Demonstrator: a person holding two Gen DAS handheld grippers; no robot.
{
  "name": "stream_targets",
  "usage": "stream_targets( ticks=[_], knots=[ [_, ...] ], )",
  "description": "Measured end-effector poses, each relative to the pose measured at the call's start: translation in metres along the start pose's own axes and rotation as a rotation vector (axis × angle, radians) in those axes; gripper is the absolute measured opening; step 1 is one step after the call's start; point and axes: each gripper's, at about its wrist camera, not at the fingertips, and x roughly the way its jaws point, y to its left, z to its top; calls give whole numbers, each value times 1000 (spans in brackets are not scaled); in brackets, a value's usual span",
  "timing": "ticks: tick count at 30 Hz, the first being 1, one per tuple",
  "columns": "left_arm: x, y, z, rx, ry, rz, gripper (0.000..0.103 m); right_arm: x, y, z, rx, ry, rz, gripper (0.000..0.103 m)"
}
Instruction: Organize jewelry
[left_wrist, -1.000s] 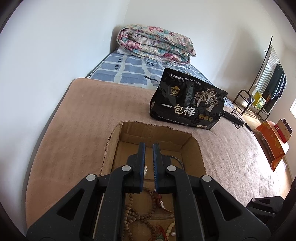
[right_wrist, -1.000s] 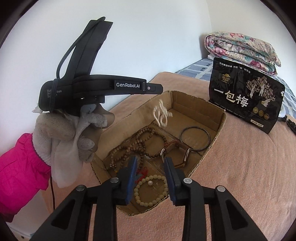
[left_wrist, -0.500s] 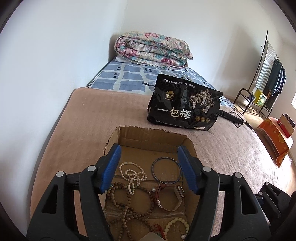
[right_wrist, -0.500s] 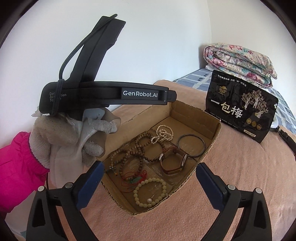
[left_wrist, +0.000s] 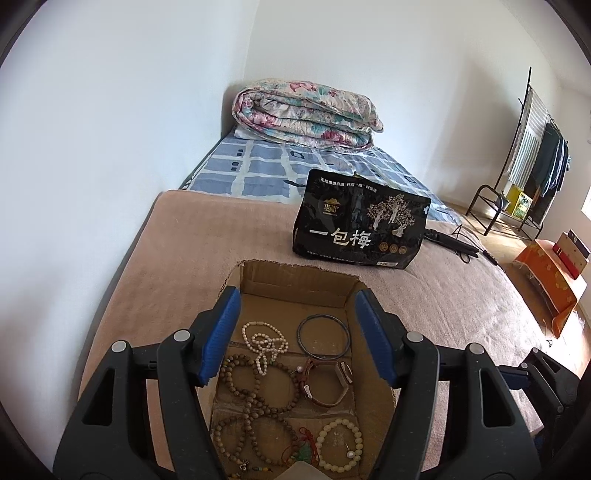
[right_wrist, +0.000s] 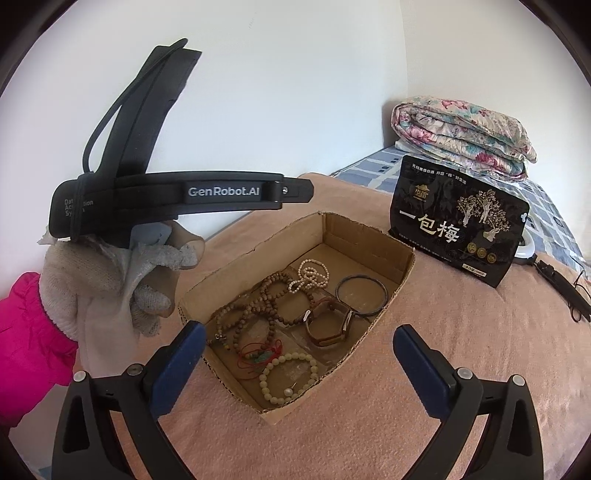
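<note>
An open cardboard box (left_wrist: 295, 273) (right_wrist: 369, 236) sits on a pinkish blanket (left_wrist: 177, 266). In it lie a white pearl string (left_wrist: 264, 341) (right_wrist: 310, 275), a dark bangle (left_wrist: 299, 338) (right_wrist: 362, 276), a brown-strapped watch (left_wrist: 345, 371) (right_wrist: 328, 303), wooden bead strands (left_wrist: 255, 406) (right_wrist: 266, 302), a pale bead bracelet (left_wrist: 321, 439) (right_wrist: 264, 376) and a red cord with a green charm (left_wrist: 306, 450) (right_wrist: 258, 356). My left gripper (left_wrist: 298, 295) (right_wrist: 306, 192) hovers open and empty above the box, held by a gloved hand (right_wrist: 110, 280). My right gripper (right_wrist: 299, 328) stands wide open before the box's near corner, empty.
A black snack bag (left_wrist: 360, 229) (right_wrist: 458, 221) stands just behind the box. Farther back are a folded floral quilt (left_wrist: 303, 110) and a blue checked sheet (left_wrist: 258, 166). A white wall runs along the left. A black cabled device (left_wrist: 454, 245) lies at the right, with a clothes rack (left_wrist: 532, 147) beyond.
My left jaws went from shut to open and the pearl string dropped into the box. The right jaws spread wide. Both grippers rose and drew back a little.
</note>
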Motion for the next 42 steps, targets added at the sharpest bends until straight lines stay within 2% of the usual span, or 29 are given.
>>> stream_targets(
  ticks=[11,14,20,22,27,32,34,36,42],
  knots=[
    [-74,-20,-3,19,-73,32,68,-54,2,3,-3,-66,-62,103],
    [-97,-28,-7,12,-94,42,78,-73,4,1,-19,-94,-84,103],
    [-141,-46,-21,-13,-119,80,80,-109,2,-5,-21,-129,-115,103],
    [-155,-53,-27,-13,-124,96,86,-123,-1,-9,-13,-143,-134,103],
    [-185,-73,-45,16,-137,154,87,-151,-10,-19,21,-169,-164,103],
    [-211,-89,-62,37,-144,189,87,-168,-18,-28,52,-175,-194,103],
    [-222,-91,-67,32,-155,205,97,-174,-20,-32,69,-180,-206,103],
    [-234,-95,-72,33,-182,222,101,-179,-23,-36,91,-185,-213,103],
    [-255,-105,-83,64,-206,260,103,-187,-26,-44,137,-195,-223,103]
  ],
)
